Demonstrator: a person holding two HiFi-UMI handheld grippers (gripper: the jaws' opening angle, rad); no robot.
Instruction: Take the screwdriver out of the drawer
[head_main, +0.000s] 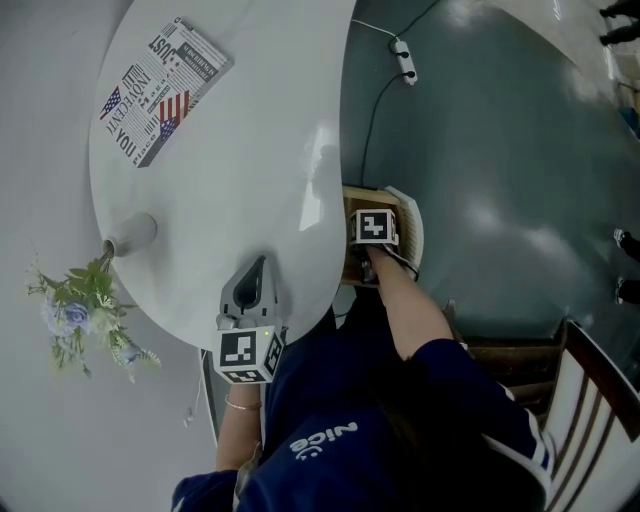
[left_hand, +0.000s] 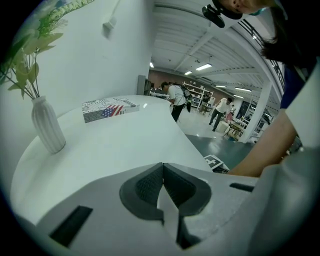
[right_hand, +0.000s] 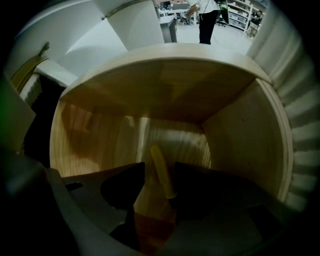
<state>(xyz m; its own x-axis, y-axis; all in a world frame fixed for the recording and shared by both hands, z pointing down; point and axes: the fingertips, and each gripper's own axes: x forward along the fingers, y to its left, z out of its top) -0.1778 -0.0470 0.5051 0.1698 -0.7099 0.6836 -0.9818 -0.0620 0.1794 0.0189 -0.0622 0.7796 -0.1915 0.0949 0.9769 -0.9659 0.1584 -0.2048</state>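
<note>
White rounded surface (head_main: 230, 180) fills my head view, and my left claw (left_hand: 162, 174) rests over it, pressed together on nothing. At its edge the light wooden drawer (right_hand: 235, 125) stands open, and my right claw (right_hand: 159, 176) is down inside it, spread. The yellow-handled screwdriver (right_hand: 158, 157) lies on the drawer floor between those jaws, its long axis running straight away from the claw. I judge the right needs only to close; whether either jaw touches it, I cannot tell.
</note>
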